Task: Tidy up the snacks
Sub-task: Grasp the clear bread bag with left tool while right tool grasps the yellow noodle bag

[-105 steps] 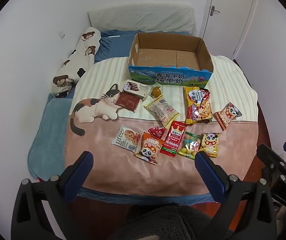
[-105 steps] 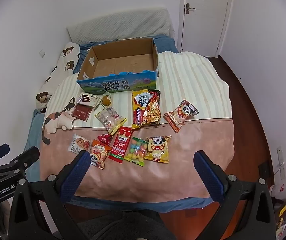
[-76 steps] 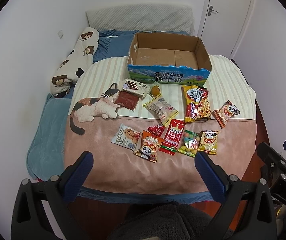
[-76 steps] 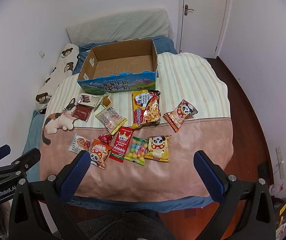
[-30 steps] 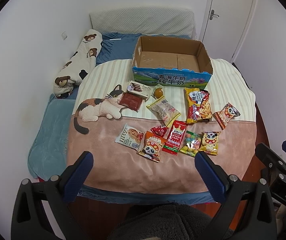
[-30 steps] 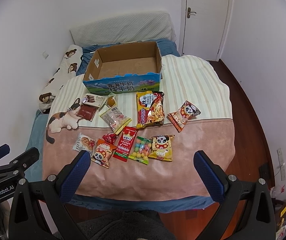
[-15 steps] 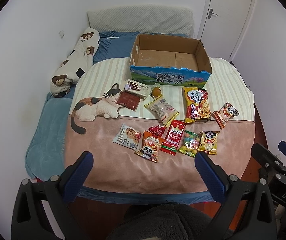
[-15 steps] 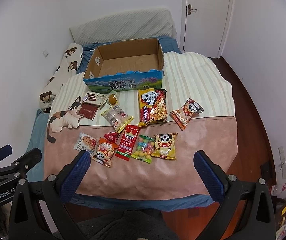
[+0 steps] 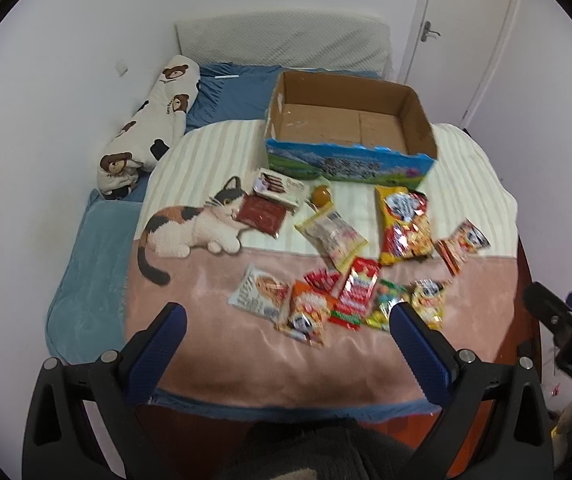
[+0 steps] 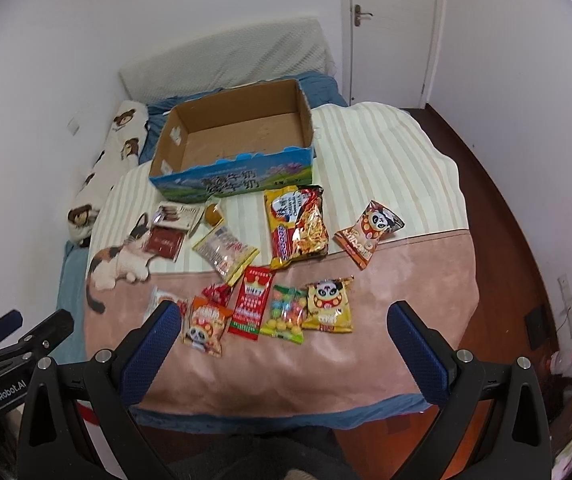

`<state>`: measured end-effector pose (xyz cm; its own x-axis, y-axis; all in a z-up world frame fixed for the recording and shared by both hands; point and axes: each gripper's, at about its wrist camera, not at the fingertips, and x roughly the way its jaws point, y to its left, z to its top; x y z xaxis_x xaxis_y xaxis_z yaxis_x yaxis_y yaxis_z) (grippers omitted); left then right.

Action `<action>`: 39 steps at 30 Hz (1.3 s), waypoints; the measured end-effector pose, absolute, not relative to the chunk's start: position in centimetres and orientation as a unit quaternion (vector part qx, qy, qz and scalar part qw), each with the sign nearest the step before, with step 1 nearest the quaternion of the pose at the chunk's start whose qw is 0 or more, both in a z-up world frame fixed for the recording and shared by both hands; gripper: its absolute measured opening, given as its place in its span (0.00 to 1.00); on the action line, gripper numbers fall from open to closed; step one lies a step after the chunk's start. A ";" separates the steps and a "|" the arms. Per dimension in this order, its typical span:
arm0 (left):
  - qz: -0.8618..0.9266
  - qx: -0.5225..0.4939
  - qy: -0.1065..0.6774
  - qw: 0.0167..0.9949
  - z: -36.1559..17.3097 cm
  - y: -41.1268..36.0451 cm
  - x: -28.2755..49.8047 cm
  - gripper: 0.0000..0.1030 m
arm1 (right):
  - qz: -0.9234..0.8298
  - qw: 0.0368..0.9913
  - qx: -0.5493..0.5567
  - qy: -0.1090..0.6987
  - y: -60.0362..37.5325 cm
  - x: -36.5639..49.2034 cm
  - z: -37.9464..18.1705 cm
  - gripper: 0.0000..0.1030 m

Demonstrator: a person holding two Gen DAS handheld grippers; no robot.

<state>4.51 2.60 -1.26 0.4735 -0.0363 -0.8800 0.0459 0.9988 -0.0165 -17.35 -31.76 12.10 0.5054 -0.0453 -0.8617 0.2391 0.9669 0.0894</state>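
Both my left gripper point(image 9: 288, 330) and right gripper point(image 10: 281, 328) hang spread and empty above the snack-strewn blanket point(image 10: 386, 168), cardboard box point(image 10: 231, 148) beyond.

The left gripper point(image 10: 17, 336) body reads "GenRobot.AI" in white. "DAS" stands on the right gripper point(image 9: 566, 320) body. Large Chinese characters run across the blue front of the cardboard box point(image 10: 229, 186), too blurred to read.

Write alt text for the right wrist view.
About a dozen colourful snack packets lie scattered on a pink and cream striped blanket, in front of an empty open cardboard box. The open right tool hovers above the near edge, holding nothing.
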 end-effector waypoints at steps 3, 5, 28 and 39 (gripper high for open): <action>-0.017 -0.007 0.516 0.856 -3.2 3.0 7.7 1.00 | -0.093 0.861 0.102 0.489 -32.8 -14.5 10.4 1.00; -0.002 -0.004 0.524 0.852 -5.2 2.9 10.4 1.00 | -0.090 0.857 0.110 0.495 -33.6 -11.9 8.7 1.00; 0.082 -0.243 0.757 0.601 -31.4 -4.0 28.4 1.00 | -0.044 0.759 0.089 0.644 -38.4 12.2 -17.1 1.00; 0.087 -0.163 0.746 0.640 -32.5 -5.7 26.8 0.63 | -0.028 0.752 0.057 0.657 -34.8 14.7 -21.7 1.00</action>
